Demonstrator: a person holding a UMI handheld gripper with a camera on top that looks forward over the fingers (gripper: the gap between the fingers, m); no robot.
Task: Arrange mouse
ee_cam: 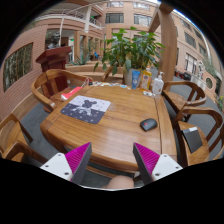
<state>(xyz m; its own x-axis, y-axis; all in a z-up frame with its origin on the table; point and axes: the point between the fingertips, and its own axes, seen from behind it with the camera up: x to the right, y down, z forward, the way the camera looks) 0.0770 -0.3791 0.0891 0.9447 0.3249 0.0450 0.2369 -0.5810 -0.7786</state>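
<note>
With the gripper held wide open and empty above the near edge of the wooden table, the black mouse, lying ahead of the right finger and well apart from the patterned mouse pad, is best approached squarely and straddled before closing.

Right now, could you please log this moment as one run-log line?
tongs: open, empty | mouse: on table, ahead of the tongs, untouched | mouse pad: beyond, apart from mouse
</note>
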